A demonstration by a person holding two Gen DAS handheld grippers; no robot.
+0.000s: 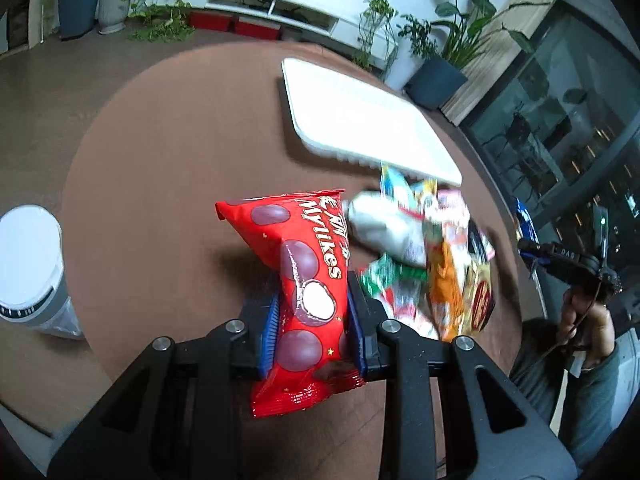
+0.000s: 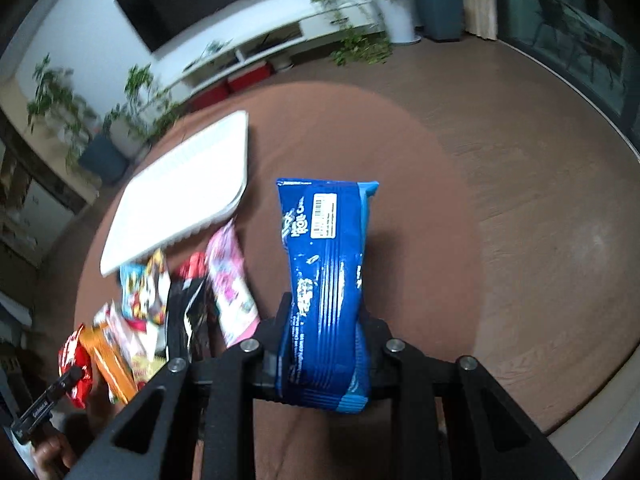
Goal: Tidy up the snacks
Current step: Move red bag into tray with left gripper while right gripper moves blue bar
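While both tongs hold a packet above the round brown tabletop, each one is clamped on its own snack. The left gripper presses its blue ribbed pads on the lower half of a red Mylikes bag, and the film is pinched into a narrow waist there. The right gripper is clamped on a blue roll-cake packet, also near its lower end, so the long upper part stands free above the jaws.

Both packets look light and soft. The glossy plastic film is probably slippery, and the red bag seems puffed with air and holds round chocolate balls, so I judge that a hard squeeze can crush the content. A hold across the middle of the body, not on the thin sealed edge, seems safer. The blue packet is longer and shows ridges, so it may bend or swing when it is carried.

Farther out, a loose pile of other snack packets lies near the middle of the tabletop, in orange, pink, green and silver film. Beyond the pile, toward the far edge, lies a flat white rectangular tray with rounded corners, and it is bare.
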